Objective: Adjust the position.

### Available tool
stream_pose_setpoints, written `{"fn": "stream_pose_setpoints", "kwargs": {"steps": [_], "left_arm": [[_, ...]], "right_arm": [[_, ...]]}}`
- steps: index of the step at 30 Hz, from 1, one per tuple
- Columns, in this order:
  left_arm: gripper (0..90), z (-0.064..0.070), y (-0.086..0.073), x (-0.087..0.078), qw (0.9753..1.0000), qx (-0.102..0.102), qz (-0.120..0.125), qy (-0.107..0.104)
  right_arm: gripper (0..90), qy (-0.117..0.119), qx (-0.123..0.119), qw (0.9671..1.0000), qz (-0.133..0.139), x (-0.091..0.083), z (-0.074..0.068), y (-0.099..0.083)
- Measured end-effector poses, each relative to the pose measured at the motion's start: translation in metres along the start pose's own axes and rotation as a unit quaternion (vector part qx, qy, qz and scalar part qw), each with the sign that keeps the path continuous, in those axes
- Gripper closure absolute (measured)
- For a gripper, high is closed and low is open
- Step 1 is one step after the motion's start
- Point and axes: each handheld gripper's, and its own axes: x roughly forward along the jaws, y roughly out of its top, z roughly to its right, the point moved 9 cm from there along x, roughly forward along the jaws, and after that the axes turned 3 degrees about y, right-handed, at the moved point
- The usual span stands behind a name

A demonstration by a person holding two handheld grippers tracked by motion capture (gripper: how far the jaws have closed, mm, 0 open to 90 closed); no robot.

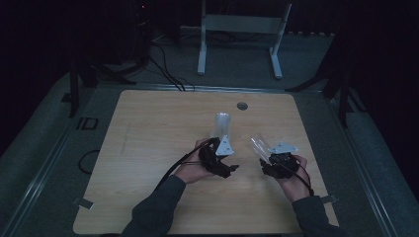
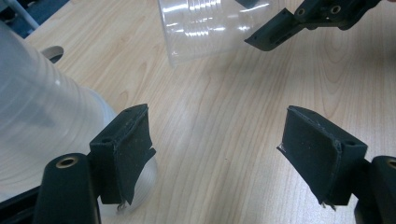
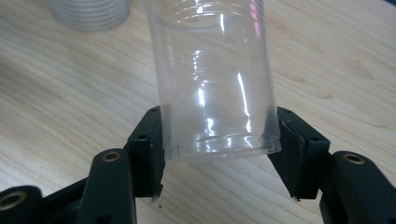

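A stack of clear plastic cups [image 1: 222,123] stands mouth down on the wooden table [image 1: 148,148]. My left gripper [image 1: 228,157] is just in front of it, open and holding nothing. In the left gripper view the stack [image 2: 42,112] rises just outside the left jaw of my left gripper [image 2: 219,144]. My right gripper [image 1: 267,154] is shut on a single clear cup [image 1: 258,145], tilted up and to the left above the table. In the right gripper view my right gripper [image 3: 217,149] clamps this cup [image 3: 215,79] near its rim. The single cup [image 2: 210,28] also hangs ahead of the left gripper.
A round cable hole [image 1: 241,105] is set in the table behind the stack. A white metal frame [image 1: 242,24] and black cables [image 1: 163,69] are on the floor beyond the table. The room around is dark.
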Motion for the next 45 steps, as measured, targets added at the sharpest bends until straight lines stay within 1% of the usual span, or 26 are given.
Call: {"fn": "stream_pose_setpoints", "kwargs": {"steps": [5,12,15,19,22,26,28,30,34,36,37,41,45], "left_arm": [[24.3,-0.002,0.004,-0.002,0.9999,-0.009,0.01,0.003],[24.7,-0.004,0.008,-0.003,0.9996,-0.02,0.018,0.004],[25.8,-0.004,0.011,-0.004,0.9993,-0.028,0.025,0.001],[26.0,-0.004,0.014,-0.005,0.999,-0.033,0.031,-0.002],[26.0,-0.004,0.018,-0.006,0.9981,-0.046,0.042,-0.008],[26.2,-0.004,0.022,-0.007,0.9976,-0.05,0.047,-0.01],[26.2,-0.004,0.026,-0.008,0.9969,-0.057,0.052,-0.018],[26.2,-0.004,0.03,-0.008,0.9965,-0.059,0.057,-0.018],[26.2,-0.003,0.037,-0.008,0.9964,-0.059,0.058,-0.021],[26.2,-0.003,0.039,-0.006,0.9961,-0.062,0.058,-0.023],[26.2,-0.002,0.04,-0.005,0.9957,-0.067,0.06,-0.025],[26.2,-0.004,0.042,-0.002,0.9948,-0.079,0.059,-0.027],[26.2,-0.006,0.044,0.001,0.9943,-0.086,0.057,-0.025]], "right_arm": [[41.6,-0.011,0.011,0.9996,0.023,-0.004,0.0,0.005],[41.6,-0.015,0.028,0.9984,0.046,-0.007,0.001,0.006],[41.6,-0.018,0.033,0.9974,0.061,-0.008,-0.001,0.007],[41.6,-0.023,0.04,0.9958,0.079,-0.01,-0.003,0.007],[41.6,-0.024,0.045,0.9947,0.089,-0.01,-0.003,0.007],[41.7,-0.027,0.049,0.9936,0.098,-0.011,-0.004,0.008],[41.6,-0.027,0.053,0.9927,0.105,-0.012,-0.004,0.009],[41.7,-0.031,0.057,0.9915,0.113,-0.014,-0.003,0.01],[41.7,-0.035,0.061,0.9898,0.123,-0.016,-0.003,0.011],[41.7,-0.036,0.063,0.9893,0.127,-0.017,-0.002,0.012],[41.7,-0.036,0.063,0.9891,0.128,-0.017,-0.002,0.012],[41.7,-0.037,0.06,0.9882,0.136,-0.019,-0.002,0.012],[41.7,-0.038,0.064,0.987,0.142,-0.021,-0.002,0.013]]}}
